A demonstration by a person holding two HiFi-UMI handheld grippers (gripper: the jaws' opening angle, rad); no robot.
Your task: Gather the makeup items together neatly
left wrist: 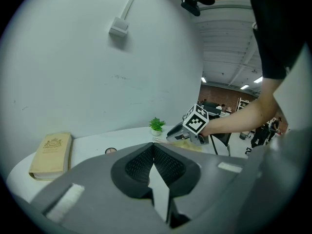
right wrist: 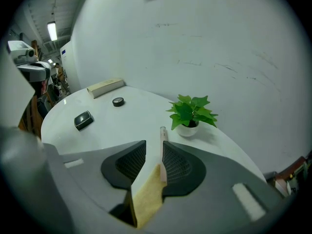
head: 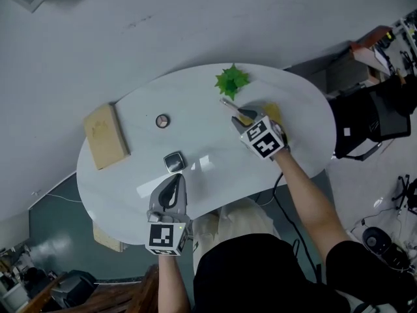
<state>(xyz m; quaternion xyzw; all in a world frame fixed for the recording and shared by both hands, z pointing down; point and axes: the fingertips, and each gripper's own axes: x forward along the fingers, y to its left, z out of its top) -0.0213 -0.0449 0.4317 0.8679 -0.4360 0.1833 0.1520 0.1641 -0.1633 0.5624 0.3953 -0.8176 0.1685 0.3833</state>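
A thin pink makeup stick lies on the white table with its far end towards the potted plant. My right gripper is lowered over it, jaws part open. The stick runs along the right pad while the left pad stands clear of it. In the head view the stick pokes out ahead of the right gripper. A black square compact and a small round compact sit mid-table. My left gripper hovers just behind the black compact, shut and empty.
A yellow pad lies under the right gripper's jaws. A small green plant stands at the table's far edge, close beyond the stick. A tan book lies at the left end. A black chair stands off the right side.
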